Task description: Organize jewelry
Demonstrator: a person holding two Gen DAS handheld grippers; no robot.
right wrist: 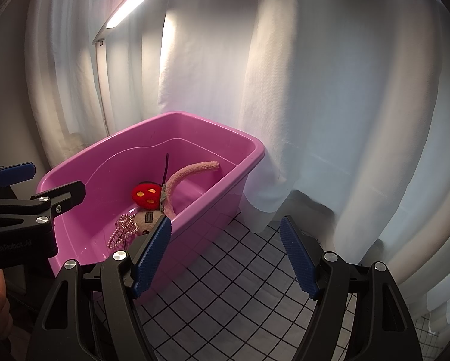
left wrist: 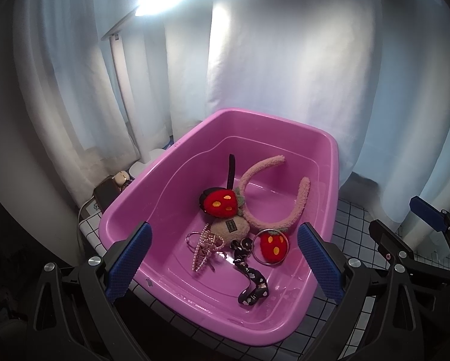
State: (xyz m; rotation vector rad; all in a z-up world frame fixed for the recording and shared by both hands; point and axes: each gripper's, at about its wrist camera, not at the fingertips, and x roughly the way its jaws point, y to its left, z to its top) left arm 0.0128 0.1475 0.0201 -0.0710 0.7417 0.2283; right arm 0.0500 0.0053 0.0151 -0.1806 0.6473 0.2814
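A: Start at the tongs. The left gripper (left wrist: 223,258), black with blue ribbed pads, has its fingers spread wide with nothing between them, above the near rim of the pink plastic tub (left wrist: 194,310).

B: And the right gripper (right wrist: 225,255)?

A: Also spread apart and empty, over the white cloth with a black grid (right wrist: 225,300), just beside the tub's long side. Its left pad hides part of the tub's contents in the right wrist view.

B: What lies inside?

A: A fuzzy pink headband with red strawberry plush ends (left wrist: 270,198), a beige plush clip with a dark label (left wrist: 229,228), a pearl-studded gold claw clip (left wrist: 205,248), a silver ring (left wrist: 271,246) around one strawberry, and a black ribbon with pale hearts (left wrist: 252,279). They touch and overlap in the tub's middle.

B: Anything unclear?

A: Small objects behind the tub's far left corner (left wrist: 116,186) are too dim to name. White curtains (right wrist: 330,105) hang close behind the tub; open cloth lies to its right.
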